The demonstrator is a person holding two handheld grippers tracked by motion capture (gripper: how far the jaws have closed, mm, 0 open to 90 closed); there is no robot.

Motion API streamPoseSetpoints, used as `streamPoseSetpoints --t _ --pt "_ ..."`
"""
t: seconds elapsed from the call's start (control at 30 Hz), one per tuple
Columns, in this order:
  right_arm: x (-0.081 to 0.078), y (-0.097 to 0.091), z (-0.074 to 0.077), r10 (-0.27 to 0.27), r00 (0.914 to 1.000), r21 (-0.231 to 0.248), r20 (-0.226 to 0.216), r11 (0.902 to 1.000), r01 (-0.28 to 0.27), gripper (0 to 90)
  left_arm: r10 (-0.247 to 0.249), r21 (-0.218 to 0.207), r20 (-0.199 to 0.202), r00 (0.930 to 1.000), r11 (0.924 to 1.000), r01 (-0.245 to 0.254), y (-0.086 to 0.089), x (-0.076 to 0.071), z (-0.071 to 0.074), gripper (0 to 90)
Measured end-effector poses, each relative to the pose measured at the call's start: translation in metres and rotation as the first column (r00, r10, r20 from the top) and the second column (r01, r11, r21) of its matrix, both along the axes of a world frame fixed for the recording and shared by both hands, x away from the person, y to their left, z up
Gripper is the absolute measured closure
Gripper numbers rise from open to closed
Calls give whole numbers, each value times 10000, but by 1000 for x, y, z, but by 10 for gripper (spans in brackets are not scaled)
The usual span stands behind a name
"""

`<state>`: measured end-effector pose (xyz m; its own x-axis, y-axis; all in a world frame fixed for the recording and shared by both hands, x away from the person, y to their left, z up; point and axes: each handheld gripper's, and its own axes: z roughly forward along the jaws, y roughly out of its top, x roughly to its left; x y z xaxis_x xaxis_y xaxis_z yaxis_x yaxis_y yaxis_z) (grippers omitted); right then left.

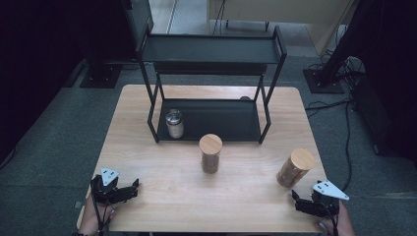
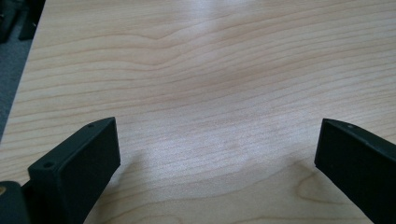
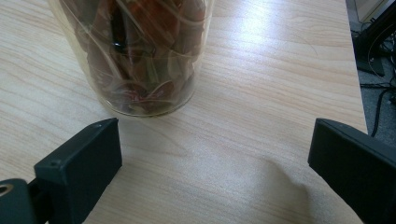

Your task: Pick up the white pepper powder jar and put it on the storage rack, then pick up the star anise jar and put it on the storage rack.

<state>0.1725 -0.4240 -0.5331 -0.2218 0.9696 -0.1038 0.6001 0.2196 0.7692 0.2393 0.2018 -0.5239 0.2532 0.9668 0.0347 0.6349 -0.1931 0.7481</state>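
Jar with wooden lid (image 1: pixel 295 167) stood near the right front corner of the tabletop (image 1: pixel 162 196), just ahead of the right gripper (image 1: pixel 302 202); in the right gripper view its clear glass wall (image 3: pixel 135 56) showed reddish-brown dried pieces packed inside, their kind not discernible; a second wooden-lidded jar (image 1: pixel 210 153) stood at the centre of the tabletop, contents brownish and indistinct; a third, metal-lidded jar (image 1: pixel 174 123) stood on the lower tier of a black two-tier rack (image 1: pixel 211 54), at its left end, contents pale; the rack's upper tier carried nothing visible. Right gripper: jaws spread wide, holding nothing, apart from the jar, which stood ahead and toward one jaw. Left gripper (image 1: pixel 129 189): low over the left front of the tabletop, well apart from all jars; jaws spread wide above bare wood (image 2: pixel 210 93), holding nothing.
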Motion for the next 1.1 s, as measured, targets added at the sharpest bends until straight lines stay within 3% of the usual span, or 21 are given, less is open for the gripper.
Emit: streamPoseSetpoints --t 0.33,0.6,0.7,0.8,1.1 --pt "-4 3 3 231 9990 -93 372 9997 -228 12 -205 76 -113 9997 9998 206 -1 1 0 4" --pt "-1 1 8 -199 9998 -168 -13 9997 199 12 -351 124 -178 9992 9993 353 -2 1 -1 4" --pt "-2 0 13 -419 9991 232 -67 9988 421 13 -428 186 -193 9989 9989 432 -4 1 -1 5" --pt "-4 0 17 -474 9988 314 -144 9984 478 14 -469 199 -211 9987 9987 473 -4 1 -1 4" --pt "-10 18 29 -94 9999 415 -140 9991 100 15 -501 170 -201 9985 9986 505 -4 1 -1 5"
